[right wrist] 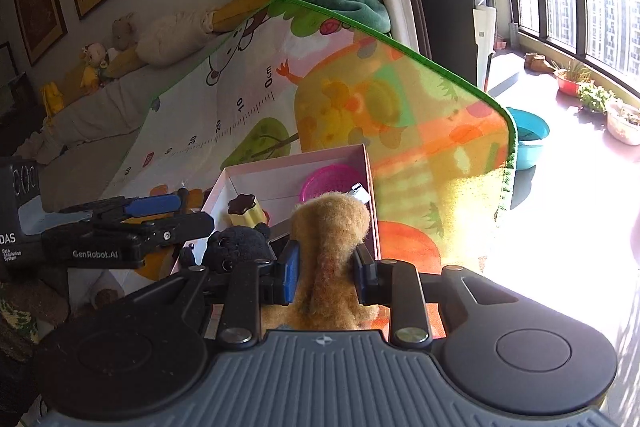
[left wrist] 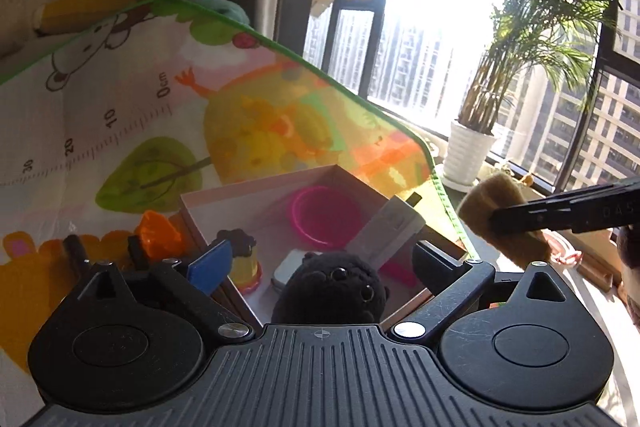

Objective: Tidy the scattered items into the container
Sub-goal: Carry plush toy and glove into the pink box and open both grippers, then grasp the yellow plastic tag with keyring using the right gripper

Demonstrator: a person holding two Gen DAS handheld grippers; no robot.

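The right hand-held gripper [right wrist: 326, 273] clenched a tan plush toy [right wrist: 330, 227]; only the left wrist view showed the left hand-held gripper [left wrist: 320, 259] released above the black plush [left wrist: 332, 287], low centre.

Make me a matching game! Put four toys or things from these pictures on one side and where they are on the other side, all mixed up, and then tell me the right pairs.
Things:
1. brown plush toy
2. pink bowl
3. black plush toy
4. potted palm

Places:
A. by the window
B. squeezed in the right gripper
C. lying at the far end of the box
D. between the wide-open fingers of the left gripper, untouched

Pairs: 1-B, 2-C, 3-D, 4-A
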